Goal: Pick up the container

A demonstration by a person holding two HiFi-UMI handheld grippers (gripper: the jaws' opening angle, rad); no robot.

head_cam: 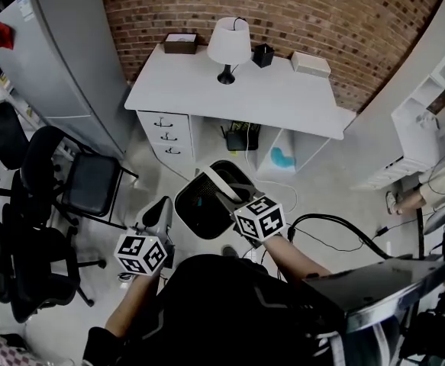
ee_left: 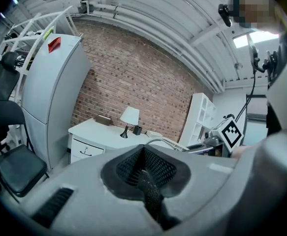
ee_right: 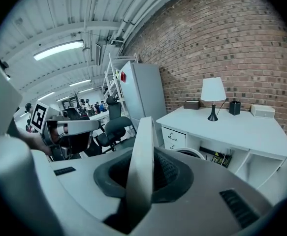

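Observation:
The container (head_cam: pixel 201 204) is a black bin with a white band (head_cam: pixel 220 184) across its rim, low on the floor in front of the desk. In the head view my right gripper (head_cam: pixel 235 202) meets it at the near right edge. In the right gripper view the white band (ee_right: pixel 142 161) stands upright, clamped between the jaws of the right gripper (ee_right: pixel 141 183). My left gripper (head_cam: pixel 163 209) reaches the bin's left edge. In the left gripper view a black mesh strip (ee_left: pixel 148 188), apparently the bin's wall, sits pinched in the left gripper (ee_left: pixel 146 181).
A white desk (head_cam: pixel 283 97) with drawers stands ahead against the brick wall, carrying a lamp (head_cam: pixel 229 46) and small boxes. A grey fridge (head_cam: pixel 69 59) is at the left. Black office chairs (head_cam: pixel 85 181) crowd the left floor. Cables (head_cam: pixel 336 231) trail on the right.

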